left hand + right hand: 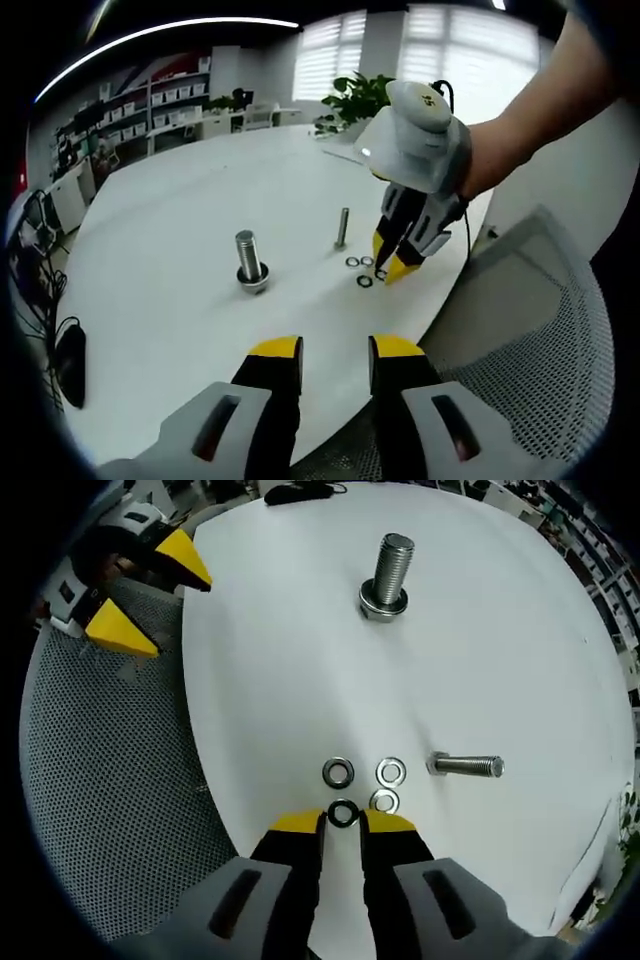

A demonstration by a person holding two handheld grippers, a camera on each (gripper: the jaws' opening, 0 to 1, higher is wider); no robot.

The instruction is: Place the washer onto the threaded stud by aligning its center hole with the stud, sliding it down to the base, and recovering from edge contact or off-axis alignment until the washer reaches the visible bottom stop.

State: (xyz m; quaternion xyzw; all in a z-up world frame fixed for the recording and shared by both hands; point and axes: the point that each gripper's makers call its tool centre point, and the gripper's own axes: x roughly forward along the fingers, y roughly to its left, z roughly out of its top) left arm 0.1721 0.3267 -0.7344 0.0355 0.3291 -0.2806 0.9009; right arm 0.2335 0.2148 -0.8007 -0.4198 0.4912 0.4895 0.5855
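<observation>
Between the right gripper's yellow tips sits one washer, jaws closing in on it but a gap still shows each side, so parted and not clamped, nothing lifted. Three more washers lie flat on the white table just beyond that one, packed close, one nearly touching the right tip. A smaller bolt stands just past the cluster, to the right of it in the right gripper view. The big threaded stud stands upright on its base well beyond the washers, far side of the table. Left gripper hangs over the near table edge above a mesh chair, jaws apart, holding nothing. Risks, as I judge them: the washer is thin and flat, so the tips may skate over it or flick it off the nearby table edge; closing could also nudge or pinch a neighbouring washer; a tilted grip would make the hole catch on the stud's threads and jam off-axis.
</observation>
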